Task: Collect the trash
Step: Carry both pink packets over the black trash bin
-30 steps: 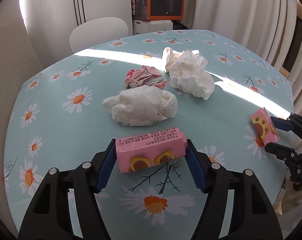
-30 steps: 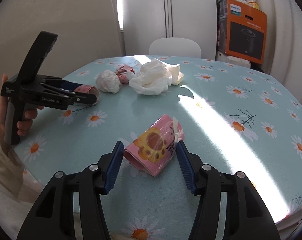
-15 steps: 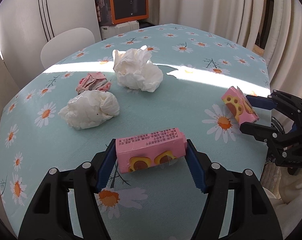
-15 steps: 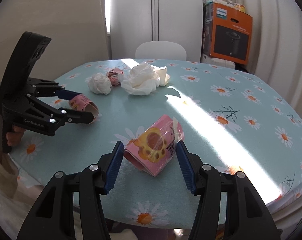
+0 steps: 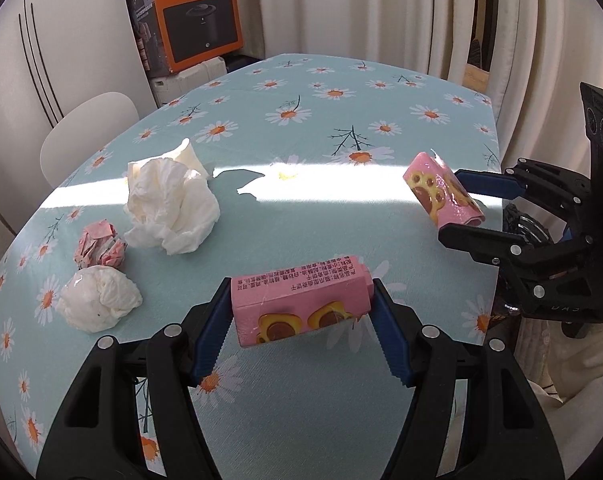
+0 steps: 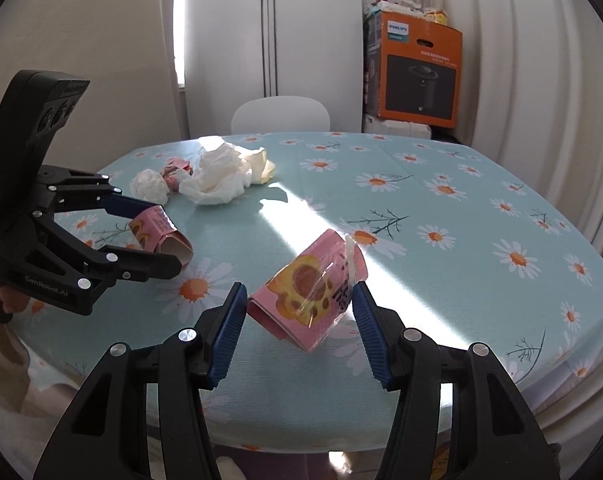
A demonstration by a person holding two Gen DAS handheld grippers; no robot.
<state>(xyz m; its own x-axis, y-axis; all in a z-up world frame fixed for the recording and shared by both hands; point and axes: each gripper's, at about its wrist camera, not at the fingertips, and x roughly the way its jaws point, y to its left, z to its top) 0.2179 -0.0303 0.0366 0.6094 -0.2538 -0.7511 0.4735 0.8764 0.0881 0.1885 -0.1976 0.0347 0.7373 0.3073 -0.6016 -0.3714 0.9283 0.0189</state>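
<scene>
My left gripper (image 5: 301, 292) is shut on a pink snack carton (image 5: 297, 308), held crosswise above the daisy tablecloth (image 5: 341, 128). My right gripper (image 6: 299, 292) is shut on a squashed pink carton (image 6: 309, 300) with a loose clear film. Each gripper shows in the other's view: the right gripper (image 5: 449, 205) at the table's right edge with its pink carton (image 5: 441, 196), the left gripper (image 6: 167, 240) at the left with its carton (image 6: 157, 232). On the table lie a large white tissue wad (image 5: 173, 208), a crumpled pink paper (image 5: 99, 248) and a small white tissue ball (image 5: 99, 300).
A white chair (image 6: 279, 114) stands at the table's far side before a white cupboard (image 6: 269, 40). An orange appliance box (image 6: 417, 76) sits on stacked boxes in the corner. Curtains (image 5: 381, 12) hang close along the table's right side. A hand (image 6: 9, 300) grips the left tool.
Both grippers have moved sideways with their cartons still held. The left view has swung right, so the tissue pile now sits at its left. The two grippers stand closer together.
</scene>
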